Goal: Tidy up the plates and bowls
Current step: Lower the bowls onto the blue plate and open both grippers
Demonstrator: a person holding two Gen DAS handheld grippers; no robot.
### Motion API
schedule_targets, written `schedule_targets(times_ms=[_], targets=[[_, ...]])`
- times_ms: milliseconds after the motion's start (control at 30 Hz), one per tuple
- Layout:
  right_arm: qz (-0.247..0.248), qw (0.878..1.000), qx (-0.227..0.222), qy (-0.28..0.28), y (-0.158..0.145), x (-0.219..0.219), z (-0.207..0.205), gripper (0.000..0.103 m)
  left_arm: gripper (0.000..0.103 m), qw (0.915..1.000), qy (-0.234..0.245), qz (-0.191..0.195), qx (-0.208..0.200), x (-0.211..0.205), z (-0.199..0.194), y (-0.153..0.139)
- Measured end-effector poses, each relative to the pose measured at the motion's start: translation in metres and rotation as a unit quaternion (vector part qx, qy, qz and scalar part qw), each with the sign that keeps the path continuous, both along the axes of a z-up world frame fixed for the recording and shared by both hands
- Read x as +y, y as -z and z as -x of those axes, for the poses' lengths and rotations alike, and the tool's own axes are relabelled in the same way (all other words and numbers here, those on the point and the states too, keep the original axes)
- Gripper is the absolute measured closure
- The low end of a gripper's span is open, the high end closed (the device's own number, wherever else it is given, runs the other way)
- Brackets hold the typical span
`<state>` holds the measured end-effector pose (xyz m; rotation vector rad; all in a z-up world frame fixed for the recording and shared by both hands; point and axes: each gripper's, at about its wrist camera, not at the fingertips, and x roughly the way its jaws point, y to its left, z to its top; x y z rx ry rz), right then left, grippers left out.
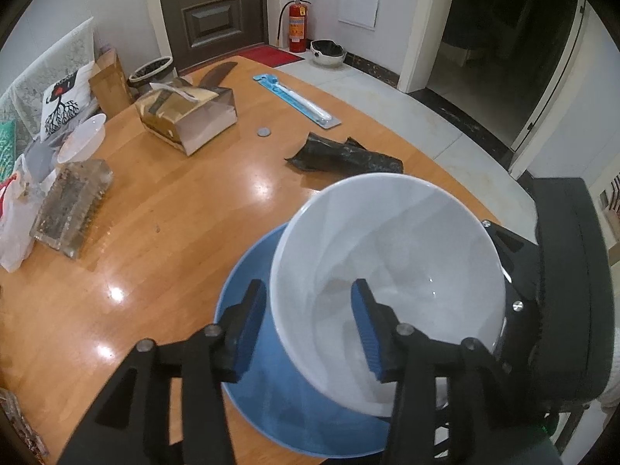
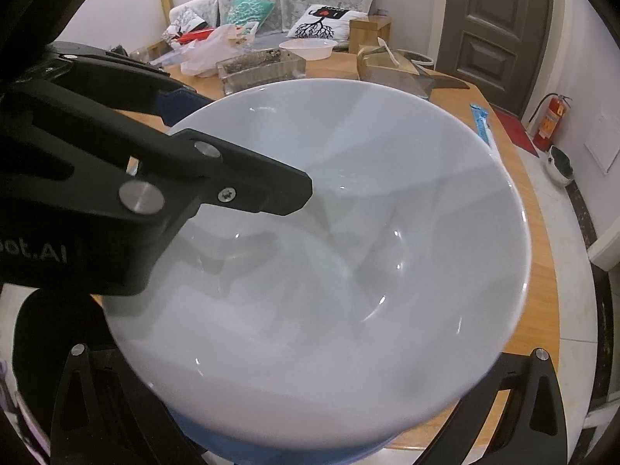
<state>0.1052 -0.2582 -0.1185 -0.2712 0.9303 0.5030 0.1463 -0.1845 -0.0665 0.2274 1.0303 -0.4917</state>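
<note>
A large white bowl (image 1: 391, 271) sits tilted on a blue plate (image 1: 279, 399) at the near edge of the wooden table (image 1: 162, 232). My left gripper (image 1: 310, 321) is open and straddles the bowl's rim: one blue-padded finger is outside the wall, the other inside. In the right wrist view the bowl (image 2: 348, 271) fills the frame, with the blue plate (image 2: 294, 453) showing under it. The left gripper's finger (image 2: 252, 186) reaches into the bowl there. My right gripper is spread wide; its fingertips are hidden under the bowl.
A small white bowl (image 1: 83, 137) stands at the table's far left. A gold tissue box (image 1: 186, 116), a clear rectangular container (image 1: 71, 209), plastic bags (image 1: 15, 217), a black crumpled bag (image 1: 345, 155), a coin (image 1: 264, 131) and a blue packaged tool (image 1: 296, 100) lie on the table.
</note>
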Motion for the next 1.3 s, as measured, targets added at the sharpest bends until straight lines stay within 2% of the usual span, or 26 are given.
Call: schedule_targets(times_ms=[267, 400, 500, 600, 667, 733, 933, 1100, 1167, 1200, 1300], targets=[[0.014, 1.0, -0.024, -0.001, -0.012, -0.003, 0.015, 0.001, 0.055, 0.9998, -0.006, 0.017, -0.007, 0.005, 0.004, -0.011], [-0.01, 0.999, -0.03, 0.009, -0.02, -0.011, 0.022, 0.002, 0.053, 0.9995, -0.009, 0.027, -0.012, 0.008, 0.01, -0.019], [-0.033, 0.999, -0.037, 0.016, -0.031, -0.015, 0.029, 0.002, 0.04, 0.9991, -0.012, 0.032, -0.024, 0.013, 0.016, -0.027], [-0.043, 0.998, -0.048, 0.014, -0.043, -0.016, 0.039, 0.002, 0.038, 0.9986, -0.012, 0.035, -0.039, 0.016, 0.025, -0.035], [-0.042, 0.997, -0.061, 0.013, -0.052, -0.015, 0.046, 0.002, 0.034, 0.9979, -0.014, 0.043, -0.046, 0.02, 0.03, -0.041], [-0.044, 0.996, -0.071, 0.009, -0.059, -0.014, 0.052, 0.002, 0.023, 0.9968, -0.017, 0.053, -0.058, 0.025, 0.036, -0.046], [-0.044, 0.994, -0.102, 0.004, -0.078, -0.01, 0.064, 0.002, 0.016, 0.9927, -0.032, 0.068, -0.095, 0.038, 0.051, -0.06], [-0.056, 0.99, -0.127, 0.003, -0.093, -0.01, 0.066, 0.002, 0.012, 0.9864, -0.058, 0.084, -0.129, 0.056, 0.063, -0.071], [-0.061, 0.989, -0.136, 0.006, -0.098, -0.011, 0.066, 0.002, 0.006, 0.9832, -0.07, 0.088, -0.144, 0.063, 0.066, -0.074], [-0.064, 0.988, -0.139, 0.007, -0.1, -0.011, 0.065, 0.002, 0.001, 0.9809, -0.078, 0.09, -0.154, 0.067, 0.067, -0.076], [-0.078, 0.985, -0.155, 0.013, -0.106, -0.013, 0.065, 0.001, 0.001, 0.9725, -0.101, 0.095, -0.187, 0.079, 0.076, -0.081]])
